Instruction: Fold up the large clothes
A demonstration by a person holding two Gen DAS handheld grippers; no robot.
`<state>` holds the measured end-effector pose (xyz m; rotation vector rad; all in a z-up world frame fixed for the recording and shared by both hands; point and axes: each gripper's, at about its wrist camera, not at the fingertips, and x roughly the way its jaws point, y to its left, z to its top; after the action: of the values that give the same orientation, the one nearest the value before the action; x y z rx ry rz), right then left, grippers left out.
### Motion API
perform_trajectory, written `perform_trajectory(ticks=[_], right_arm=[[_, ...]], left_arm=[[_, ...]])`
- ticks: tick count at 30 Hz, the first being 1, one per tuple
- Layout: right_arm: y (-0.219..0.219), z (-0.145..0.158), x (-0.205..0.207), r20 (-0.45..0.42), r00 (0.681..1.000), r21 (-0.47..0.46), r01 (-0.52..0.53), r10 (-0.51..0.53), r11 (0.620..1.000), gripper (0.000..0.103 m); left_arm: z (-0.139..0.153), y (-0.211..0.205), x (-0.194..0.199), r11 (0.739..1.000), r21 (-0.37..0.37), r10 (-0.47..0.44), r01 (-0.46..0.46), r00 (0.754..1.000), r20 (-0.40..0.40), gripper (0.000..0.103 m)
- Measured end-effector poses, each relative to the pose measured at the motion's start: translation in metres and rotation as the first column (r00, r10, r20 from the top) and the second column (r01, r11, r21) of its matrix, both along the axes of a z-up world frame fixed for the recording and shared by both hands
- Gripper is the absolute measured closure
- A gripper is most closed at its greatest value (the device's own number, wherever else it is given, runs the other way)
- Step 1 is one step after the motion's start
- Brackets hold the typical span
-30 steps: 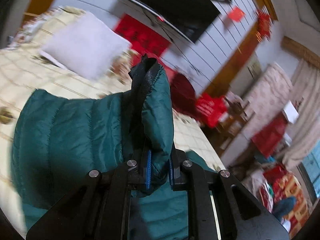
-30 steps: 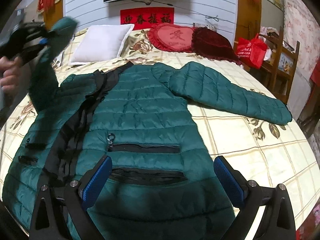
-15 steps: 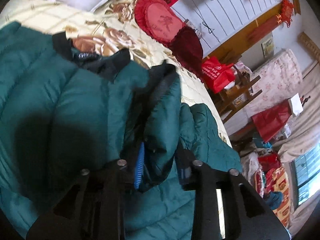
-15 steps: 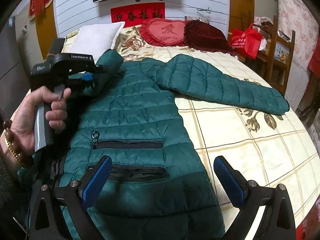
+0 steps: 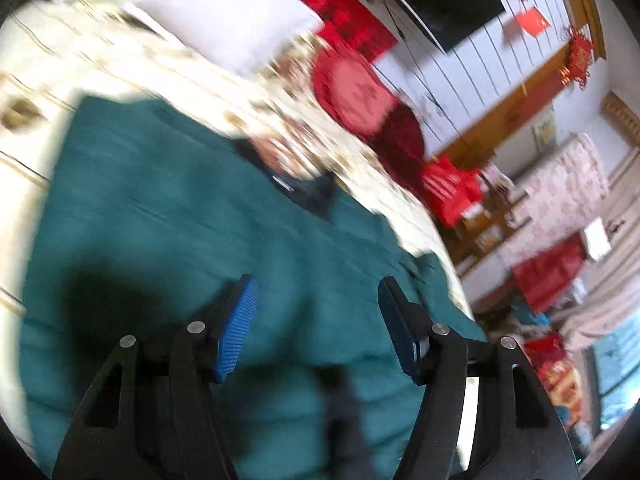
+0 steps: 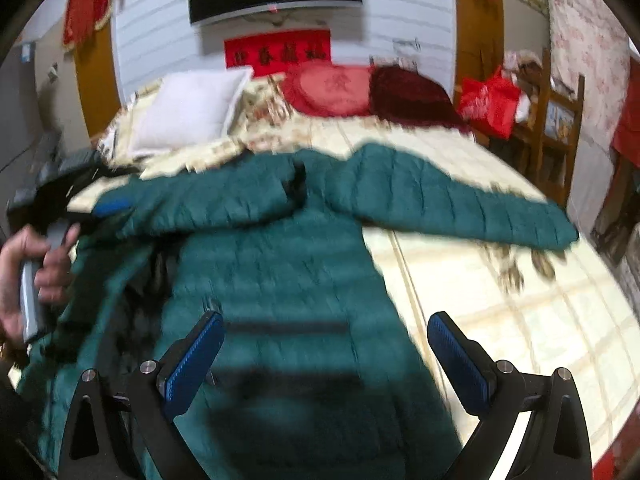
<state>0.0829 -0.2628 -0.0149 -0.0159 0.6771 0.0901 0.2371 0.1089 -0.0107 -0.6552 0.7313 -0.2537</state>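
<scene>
We have let go of the sleeve (image 6: 208, 204): it now lies folded across the jacket (image 6: 288, 264), and our left gripper (image 5: 316, 320) hangs spread and empty. The right gripper (image 6: 324, 356) gapes too, above the hem. The jacket, spread on the bed (image 6: 520, 320), looks puffy, light and slippery; we would pinch the far sleeve's cuff (image 6: 560, 236) at three o'clock.

Between the right gripper's (image 6: 326, 360) ribbed blue pads (image 6: 192, 364) lies a quilted, matt green jacket (image 6: 280, 264). Beyond the fingers (image 6: 460, 364) sit the printed cloth bedspread (image 6: 500, 320) and a wooden chair (image 6: 560, 120).
</scene>
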Motion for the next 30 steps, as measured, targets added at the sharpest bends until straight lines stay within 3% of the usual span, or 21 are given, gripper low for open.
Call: perform_trajectory(ticks=[3, 7, 12, 14, 16, 18, 19, 22, 24, 27, 30], right_arm=[[0.017, 0.018, 0.034, 0.042, 0.997, 0.021, -0.064, 0.063, 0.998, 0.002], [0.062, 0.024, 0.104, -0.014, 0.983, 0.087, -0.183, 0.185, 0.979, 0.002], [0.115, 0.013, 0.157, -0.018, 0.957, 0.118, -0.284, 0.288, 0.951, 0.002], [0.123, -0.004, 0.178, -0.079, 0.942, 0.155, -0.313, 0.327, 0.937, 0.002], [0.118, -0.02, 0.19, -0.128, 0.94, 0.142, -0.298, 0.316, 0.944, 0.002], [0.097, -0.047, 0.205, -0.242, 0.943, 0.09, -0.212, 0.228, 0.973, 0.002], [0.082, -0.058, 0.211, -0.285, 0.938, 0.107, -0.175, 0.199, 0.979, 0.002], [0.056, -0.061, 0.214, -0.26, 0.937, 0.239, -0.171, 0.233, 0.956, 0.002], [0.064, -0.061, 0.212, -0.273, 0.931, 0.194, -0.195, 0.244, 0.961, 0.001], [0.074, -0.063, 0.207, -0.286, 0.923, 0.118, -0.233, 0.257, 0.965, 0.0], [0.074, -0.053, 0.2, -0.278, 0.932, 0.118, -0.206, 0.232, 0.971, 0.001]], left_arm=[[0.001, 0.036, -0.001, 0.993, 0.079, 0.089, -0.089, 0.996, 0.002, 0.04], [-0.004, 0.064, 0.009, 0.973, 0.155, 0.173, -0.169, 0.985, -0.012, 0.04], [-0.021, 0.059, 0.027, 0.963, 0.221, 0.17, -0.156, 0.984, -0.047, 0.04], [-0.032, 0.054, 0.035, 0.956, 0.253, 0.175, -0.151, 0.981, -0.078, 0.04], [-0.046, 0.048, 0.042, 0.95, 0.28, 0.176, -0.141, 0.979, -0.103, 0.04], [-0.052, 0.04, 0.043, 0.937, 0.32, 0.177, -0.137, 0.979, -0.1, 0.04], [-0.05, 0.036, 0.042, 0.934, 0.332, 0.172, -0.132, 0.981, -0.094, 0.04], [-0.047, 0.021, 0.041, 0.902, 0.417, 0.164, -0.11, 0.982, -0.095, 0.039], [-0.043, 0.019, 0.037, 0.898, 0.425, 0.161, -0.109, 0.983, -0.089, 0.039], [-0.036, 0.025, 0.025, 0.914, 0.382, 0.175, -0.136, 0.982, -0.07, 0.039], [-0.036, 0.03, 0.018, 0.921, 0.357, 0.192, -0.158, 0.98, -0.062, 0.039]])
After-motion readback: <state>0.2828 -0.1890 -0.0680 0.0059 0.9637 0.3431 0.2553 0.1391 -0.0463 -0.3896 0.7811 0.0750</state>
